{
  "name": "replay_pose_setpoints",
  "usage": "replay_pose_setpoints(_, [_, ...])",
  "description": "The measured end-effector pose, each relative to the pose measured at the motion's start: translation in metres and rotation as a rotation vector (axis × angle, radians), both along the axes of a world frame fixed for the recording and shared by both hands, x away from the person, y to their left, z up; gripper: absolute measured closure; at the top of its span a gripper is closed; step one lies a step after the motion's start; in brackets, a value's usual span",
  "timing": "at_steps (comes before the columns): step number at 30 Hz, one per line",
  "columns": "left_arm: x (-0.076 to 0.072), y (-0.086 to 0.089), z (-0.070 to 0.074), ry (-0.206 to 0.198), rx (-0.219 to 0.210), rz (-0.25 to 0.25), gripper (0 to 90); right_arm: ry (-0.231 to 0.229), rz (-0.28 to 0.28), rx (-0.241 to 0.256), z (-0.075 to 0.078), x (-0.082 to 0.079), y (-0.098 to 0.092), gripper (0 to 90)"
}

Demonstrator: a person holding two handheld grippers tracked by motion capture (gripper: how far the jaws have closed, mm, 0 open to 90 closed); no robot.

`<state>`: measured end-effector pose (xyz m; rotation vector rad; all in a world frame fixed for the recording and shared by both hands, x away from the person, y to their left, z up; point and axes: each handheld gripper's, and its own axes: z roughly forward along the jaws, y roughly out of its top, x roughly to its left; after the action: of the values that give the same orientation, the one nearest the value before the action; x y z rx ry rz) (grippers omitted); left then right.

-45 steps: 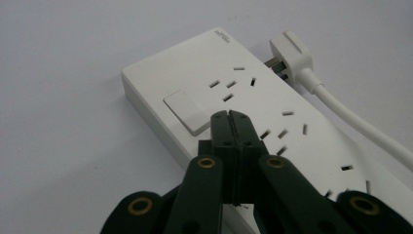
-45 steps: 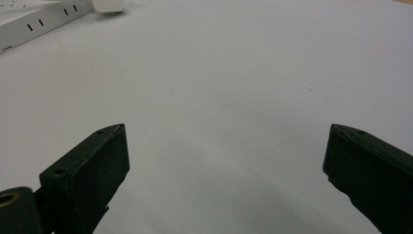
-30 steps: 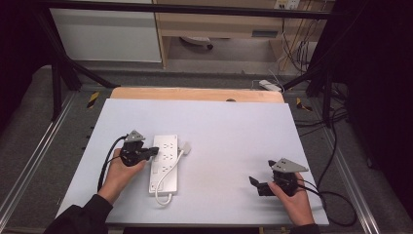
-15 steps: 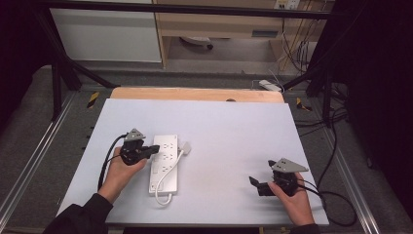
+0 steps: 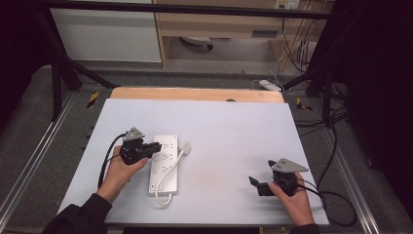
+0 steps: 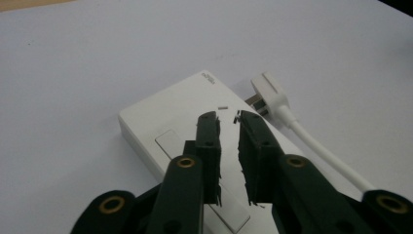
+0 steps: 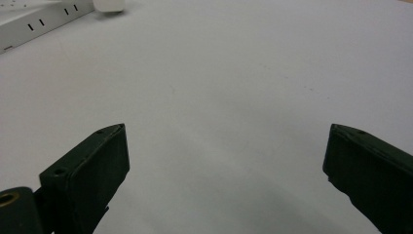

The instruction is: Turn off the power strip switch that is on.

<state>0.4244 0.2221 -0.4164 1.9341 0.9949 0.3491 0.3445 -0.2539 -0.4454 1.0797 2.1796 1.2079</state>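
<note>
High view: power strip (image 5: 164, 163) long axis runs away from person
Left gripper (image 5: 155, 147): nearer, over strip, jaws nearly closed, empty
Right gripper (image 5: 254, 184): well apart, jaws wide

My left hand (image 5: 118, 171) comes in from the near edge of the desk toward its left side, forearm angled inward, and holds my left gripper (image 5: 155, 146) level with its jaws pointing right and drawn almost together, a thin gap between the tips (image 6: 228, 117). My right hand (image 5: 292, 199) sits by the near right corner of the desk, holding my right gripper (image 5: 255, 184) low with its jaws pointing left and spread wide apart (image 7: 226, 161), nothing between them.
</note>
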Motion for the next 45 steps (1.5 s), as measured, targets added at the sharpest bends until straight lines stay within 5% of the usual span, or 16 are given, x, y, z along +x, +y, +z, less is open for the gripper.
replay_pose_setpoints(20, [-0.002,-0.004,0.016,-0.038,-0.038,0.028,39.8,0.000,0.000,-0.002,0.000,0.000,0.000,3.4])
replay_pose_setpoints(29, [-0.003,-0.006,0.026,-0.053,-0.067,0.026,12.1,0.000,0.001,0.000,0.000,0.000,0.000,3.5])
replay_pose_setpoints(45, [-0.013,0.006,0.043,-0.084,-0.119,0.051,9.0,0.000,0.000,-0.001,0.000,0.000,0.000,3.5])
